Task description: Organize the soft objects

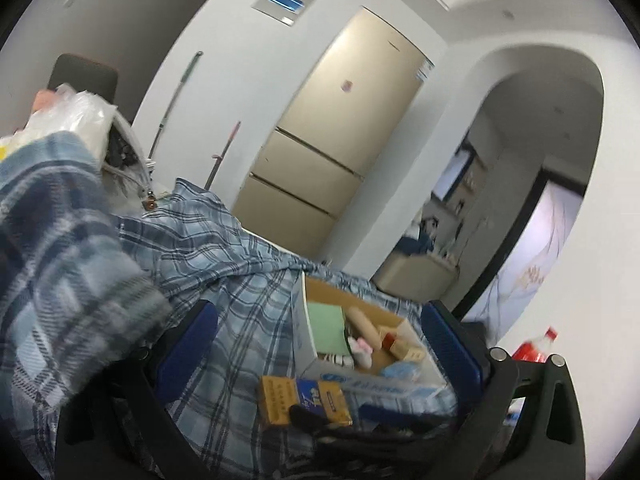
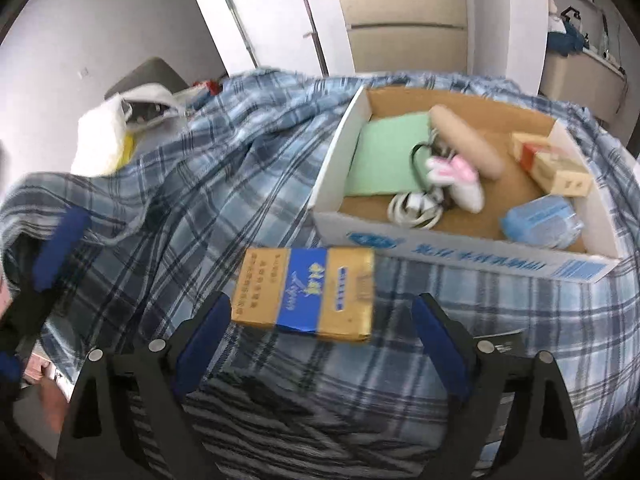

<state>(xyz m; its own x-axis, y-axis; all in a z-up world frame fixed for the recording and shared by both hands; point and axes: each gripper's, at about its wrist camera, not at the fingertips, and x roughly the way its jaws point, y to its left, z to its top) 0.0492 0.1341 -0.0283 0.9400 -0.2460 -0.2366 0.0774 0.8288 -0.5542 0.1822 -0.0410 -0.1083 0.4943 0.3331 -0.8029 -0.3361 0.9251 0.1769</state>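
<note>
Here the gold-and-blue packet (image 2: 304, 294) is seen lying on the plaid cloth (image 2: 224, 184) at twelve o'clock, just ahead of the empty, wide-open right hand-held gripper (image 2: 320, 344), its long axis crosswise; the cardboard box (image 2: 460, 252) sits at one o'clock. The left hand-held gripper (image 1: 320, 344) is likewise open.

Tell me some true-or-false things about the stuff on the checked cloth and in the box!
1. The gold and blue packet lies inside the cardboard box. False: it lies on the checked cloth, just outside the box.
2. A toy bunny is in the box. True.
3. The right hand-held gripper is clamped shut on the packet. False: its jaws are wide apart, with the packet between them.
4. A green pad lies in the box. True.
5. A white bag sits on the cloth to the left. True.
</note>
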